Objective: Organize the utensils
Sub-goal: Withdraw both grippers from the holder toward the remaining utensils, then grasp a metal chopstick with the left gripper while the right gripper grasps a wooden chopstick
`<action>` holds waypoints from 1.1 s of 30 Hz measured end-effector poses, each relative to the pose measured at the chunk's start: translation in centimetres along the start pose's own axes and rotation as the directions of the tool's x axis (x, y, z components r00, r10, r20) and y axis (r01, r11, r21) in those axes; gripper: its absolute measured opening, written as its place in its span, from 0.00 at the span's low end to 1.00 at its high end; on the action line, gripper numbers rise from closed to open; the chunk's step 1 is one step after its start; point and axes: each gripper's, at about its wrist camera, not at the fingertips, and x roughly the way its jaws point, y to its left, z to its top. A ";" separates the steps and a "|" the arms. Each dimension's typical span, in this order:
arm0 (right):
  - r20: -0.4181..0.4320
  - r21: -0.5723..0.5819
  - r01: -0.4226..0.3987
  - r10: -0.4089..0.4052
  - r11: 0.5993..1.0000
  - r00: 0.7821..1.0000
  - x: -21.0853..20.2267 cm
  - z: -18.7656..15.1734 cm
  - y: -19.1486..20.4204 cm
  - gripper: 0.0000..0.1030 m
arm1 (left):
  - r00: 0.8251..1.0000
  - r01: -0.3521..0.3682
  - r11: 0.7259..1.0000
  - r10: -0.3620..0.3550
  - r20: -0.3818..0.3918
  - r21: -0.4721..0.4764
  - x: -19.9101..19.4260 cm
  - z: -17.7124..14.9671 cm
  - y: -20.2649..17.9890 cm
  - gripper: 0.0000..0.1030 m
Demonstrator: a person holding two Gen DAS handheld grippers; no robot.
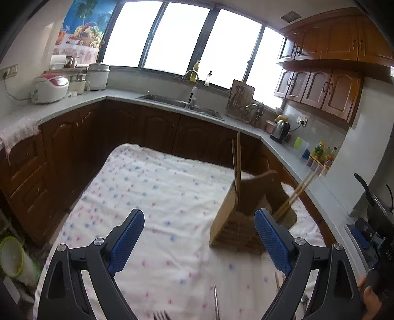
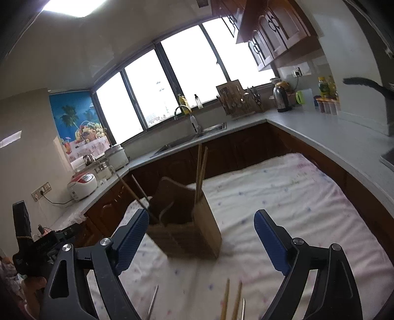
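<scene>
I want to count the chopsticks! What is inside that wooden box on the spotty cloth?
The wooden box holds two pairs of chopsticks: one standing upright at a corner, one leaning out. Its walls hide their lower ends and whatever else lies in the bottom.

A U-shaped grey countertop (image 1: 170, 104) runs ahead of the hand-held grippers, over dark wooden base cabinets (image 1: 157, 128). A wide multi-pane window (image 1: 182, 39), overexposed by daylight, spans the far wall above a steel sink (image 1: 182, 104) with a curved faucet (image 1: 190, 73). Wooden wall cabinets (image 1: 330, 61) hang to the right. A fruit poster (image 1: 82, 27) hangs to the left of the window, above a rice cooker (image 1: 49, 88). An electric kettle (image 1: 280, 130) stands on the right-hand countertop. A ceiling light panel (image 2: 73, 6) is lit overhead.
</scene>
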 end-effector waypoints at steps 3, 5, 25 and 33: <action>-0.013 0.006 0.009 -0.008 1.000 1.000 -1.5 -0.9 -0.4 0.86 | 1.000 0.007 1.000 -0.008 -0.024 -0.014 -1.6 -1.0 0.4 0.89; -0.020 0.009 0.017 -0.017 1.000 1.000 -2.6 -1.7 -0.7 0.86 | 0.999 0.013 1.000 -0.014 -0.039 -0.019 -2.7 -1.7 0.6 0.89; -0.163 0.040 0.059 -0.051 0.997 0.985 -7.1 -10.3 -2.9 0.86 | 0.977 -0.002 1.000 -0.005 -0.214 -0.031 -7.2 -8.7 0.7 0.89; -0.178 0.050 0.066 -0.056 0.997 0.982 -7.4 -11.4 -3.4 0.86 | 0.974 0.001 1.000 -0.002 -0.227 -0.001 -7.1 -9.1 -0.4 0.89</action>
